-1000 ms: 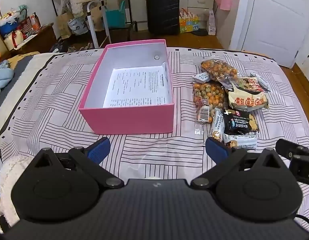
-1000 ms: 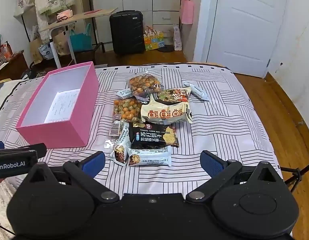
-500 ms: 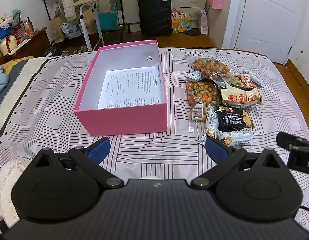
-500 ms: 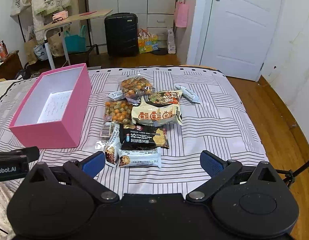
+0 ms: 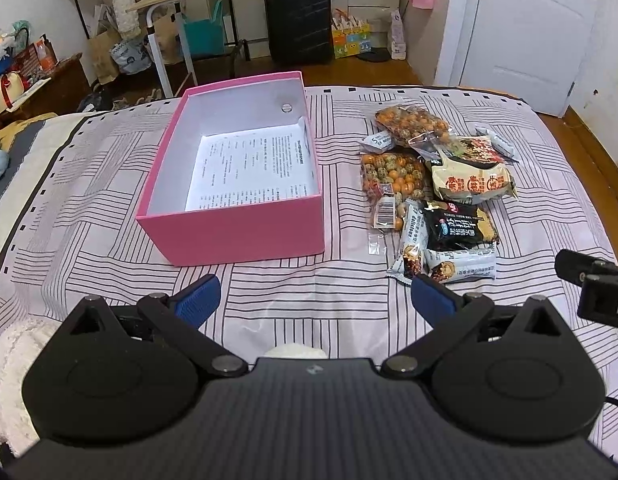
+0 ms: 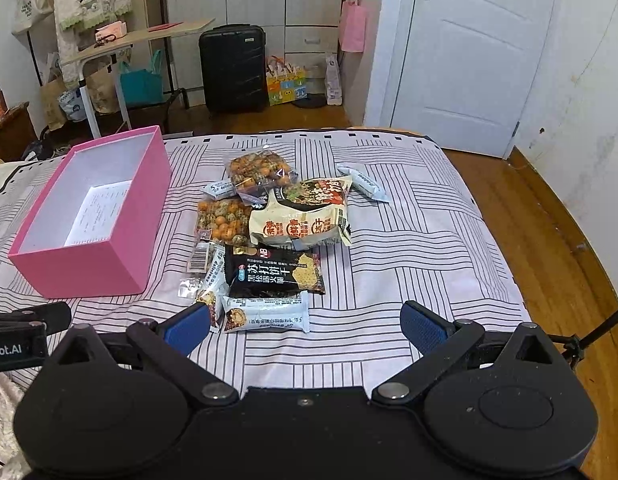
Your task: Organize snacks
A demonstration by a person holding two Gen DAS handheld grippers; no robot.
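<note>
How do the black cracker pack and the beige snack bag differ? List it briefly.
1. The black pack is dark with white lettering; the beige bag is pale with red round marks.
2. The black pack lies flat; the beige bag looks puffier.
3. The black pack lies nearer the cameras, the beige bag behind it.

Both lie on the bed, outside the pink box.

Soft, even daylight fills the room, and shadows are faint. Both fisheye views bend straight lines at the edges, with dark corners. Focus is sharp throughout, without glare.

snacks (image 6: 277, 240) right of box (image 6: 93, 216)
</note>
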